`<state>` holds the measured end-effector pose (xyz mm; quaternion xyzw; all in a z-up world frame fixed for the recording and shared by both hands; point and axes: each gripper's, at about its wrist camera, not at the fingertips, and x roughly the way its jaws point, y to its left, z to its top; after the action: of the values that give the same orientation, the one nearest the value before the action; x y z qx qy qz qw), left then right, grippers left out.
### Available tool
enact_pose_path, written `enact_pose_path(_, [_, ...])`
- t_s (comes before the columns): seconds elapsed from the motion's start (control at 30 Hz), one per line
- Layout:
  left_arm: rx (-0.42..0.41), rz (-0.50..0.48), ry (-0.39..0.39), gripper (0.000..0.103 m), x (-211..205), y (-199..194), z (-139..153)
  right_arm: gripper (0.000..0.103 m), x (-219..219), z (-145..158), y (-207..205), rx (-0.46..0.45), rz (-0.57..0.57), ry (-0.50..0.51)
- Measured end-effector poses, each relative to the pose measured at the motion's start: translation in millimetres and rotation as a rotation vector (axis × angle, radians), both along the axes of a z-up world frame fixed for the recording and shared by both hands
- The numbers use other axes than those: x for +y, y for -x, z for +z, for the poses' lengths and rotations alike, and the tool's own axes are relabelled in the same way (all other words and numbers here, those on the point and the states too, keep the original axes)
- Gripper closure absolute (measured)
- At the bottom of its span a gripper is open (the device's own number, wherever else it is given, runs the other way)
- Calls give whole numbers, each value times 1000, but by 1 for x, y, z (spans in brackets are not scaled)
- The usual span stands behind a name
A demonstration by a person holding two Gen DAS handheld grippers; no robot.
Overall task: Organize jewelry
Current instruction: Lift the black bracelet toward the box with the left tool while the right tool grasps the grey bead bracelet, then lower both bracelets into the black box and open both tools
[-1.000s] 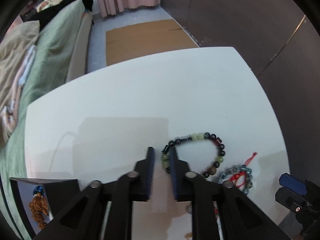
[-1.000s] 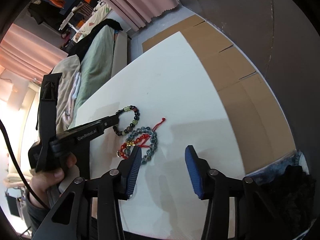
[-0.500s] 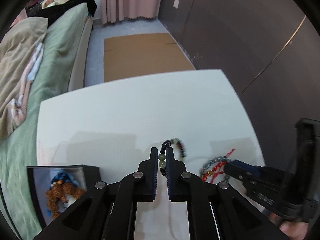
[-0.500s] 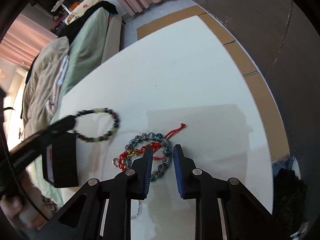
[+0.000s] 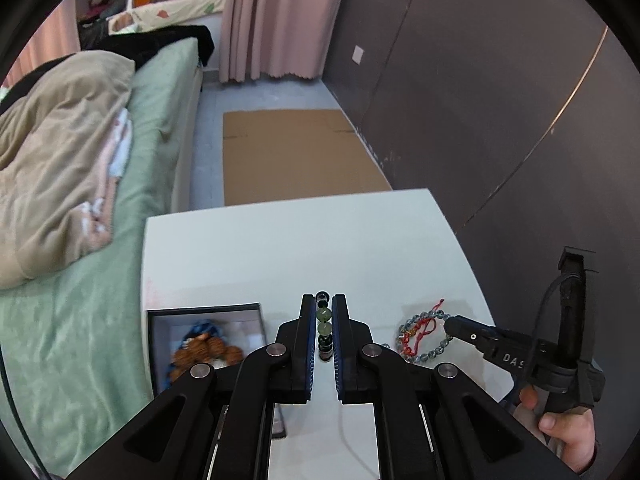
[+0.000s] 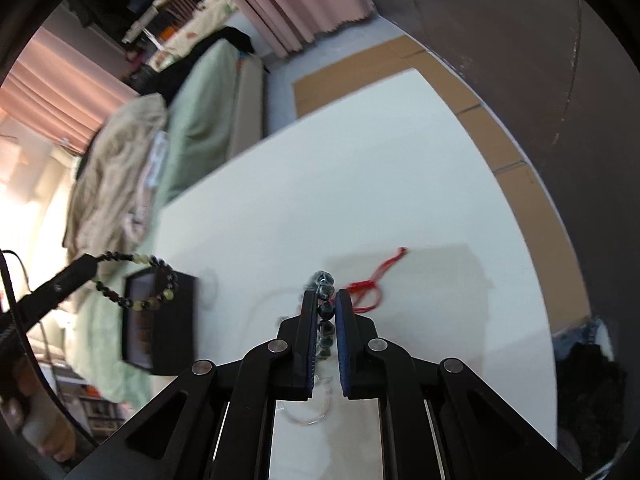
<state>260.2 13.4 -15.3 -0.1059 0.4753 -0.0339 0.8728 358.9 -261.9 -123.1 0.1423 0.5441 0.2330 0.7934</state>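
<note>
My left gripper (image 5: 324,306) is shut on a dark and green bead bracelet (image 5: 323,322), held above the white table (image 5: 288,248) just right of the black jewelry box (image 5: 206,340). The same bracelet hangs as a loop from the left gripper in the right wrist view (image 6: 136,276), over the box (image 6: 160,320). My right gripper (image 6: 325,300) is shut on a blue-grey bead bracelet (image 6: 325,312) with a red cord (image 6: 372,284). In the left wrist view this bracelet (image 5: 424,336) lies on the table at the right gripper's tip (image 5: 454,326).
The box holds brown and blue beads (image 5: 204,350). A thin clear string loop (image 6: 308,408) lies on the table near me. A green bed (image 5: 100,240) runs along the table's left side. Flat cardboard (image 5: 296,152) lies on the floor beyond, by a dark wall (image 5: 500,100).
My left gripper closed on the dark and green bracelet, lifted it and carried it left toward the box. My right gripper closed on the blue-grey bracelet with the red cord.
</note>
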Motion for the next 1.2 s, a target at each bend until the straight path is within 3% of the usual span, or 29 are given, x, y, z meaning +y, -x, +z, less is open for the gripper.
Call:
enact_pose_path(0.43, [-48, 45, -11, 96, 34, 42, 22, 93, 41, 58, 30, -119, 80, -111])
enact_pose_path(0.67, [-20, 63, -13, 96, 53, 50, 9, 93, 66, 69, 42, -139, 124, -126])
enact_pose_path(0.9, [30, 38, 34, 95, 56, 47, -14, 93, 81, 73, 49, -145, 151, -118])
enact_pose_path(1.03, [103, 47, -12, 95, 58, 41, -36, 93, 90, 74, 50, -146, 165, -117])
enact_pose_path(1.2, [120, 70, 50, 94, 74, 43, -45, 93, 108, 78, 53, -149, 212, -136])
